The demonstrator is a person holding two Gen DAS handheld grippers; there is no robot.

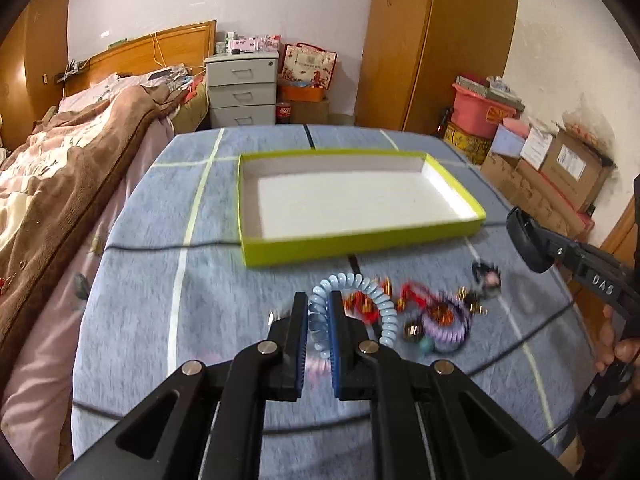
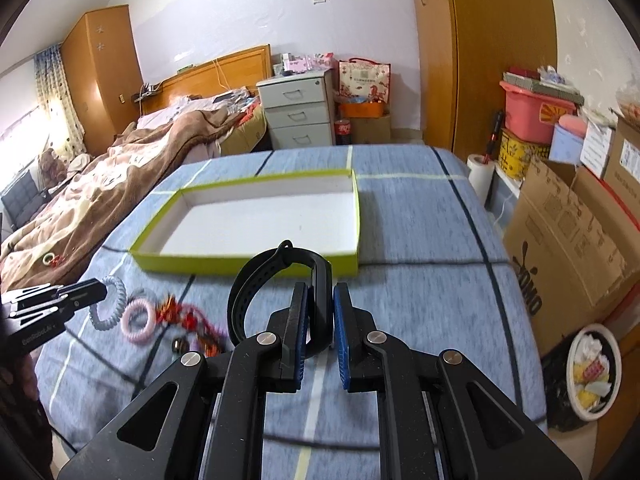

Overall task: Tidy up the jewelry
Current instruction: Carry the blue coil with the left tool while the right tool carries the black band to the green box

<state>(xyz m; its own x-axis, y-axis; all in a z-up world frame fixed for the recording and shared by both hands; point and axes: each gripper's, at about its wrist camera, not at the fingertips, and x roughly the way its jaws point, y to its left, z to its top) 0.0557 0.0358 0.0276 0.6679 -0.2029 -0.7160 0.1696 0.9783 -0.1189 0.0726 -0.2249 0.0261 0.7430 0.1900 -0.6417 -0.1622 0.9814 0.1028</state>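
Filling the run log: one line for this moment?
left hand-held gripper: holds blue coil band | right hand-held gripper: holds black wristband | tray: empty

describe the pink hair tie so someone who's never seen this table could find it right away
Start at the shallow green-edged tray on the blue cloth-covered table and come toward the near left side, where a small heap of jewelry lies. The pink hair tie sits at the left edge of that heap. It is the only pale pink coiled ring there, lying flat, unlike the light blue coil beside it.
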